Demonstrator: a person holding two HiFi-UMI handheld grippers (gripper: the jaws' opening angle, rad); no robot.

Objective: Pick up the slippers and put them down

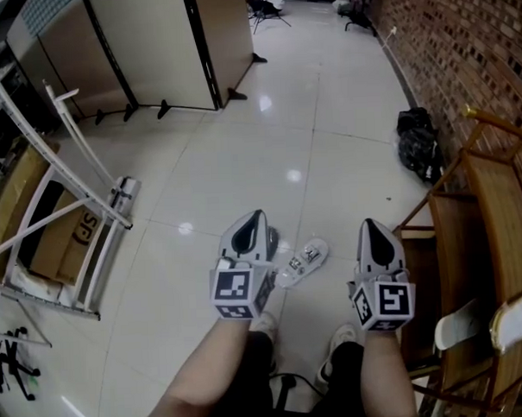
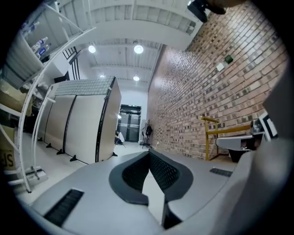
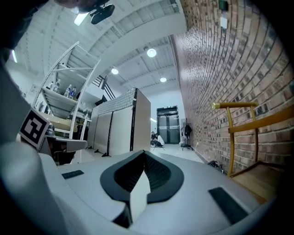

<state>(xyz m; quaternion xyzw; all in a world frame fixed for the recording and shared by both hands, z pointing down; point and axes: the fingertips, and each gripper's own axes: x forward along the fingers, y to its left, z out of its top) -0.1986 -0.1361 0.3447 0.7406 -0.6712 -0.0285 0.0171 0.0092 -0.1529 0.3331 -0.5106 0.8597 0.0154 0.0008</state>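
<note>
Two pale, see-through slippers [image 1: 303, 260] lie on the white tile floor, between and below my two grippers in the head view. Neither gripper view shows them. My left gripper [image 1: 257, 217] [image 2: 149, 153] is held level above the floor, its jaws shut with nothing between them. To its right, my right gripper [image 1: 368, 224] [image 3: 144, 153] also points level, shut and empty. A white slipper [image 1: 518, 316] with a yellowish rim and another white one [image 1: 457, 324] rest on the wooden rack [image 1: 494, 210] at the right.
A brick wall [image 1: 470, 47] runs along the right with a black bag [image 1: 418, 143] at its foot. A metal shelf frame [image 1: 88, 194] and a cardboard box [image 1: 68, 242] stand at the left, beige partition panels [image 1: 150, 44] behind. The person's white shoes [image 1: 340, 340] are below the grippers.
</note>
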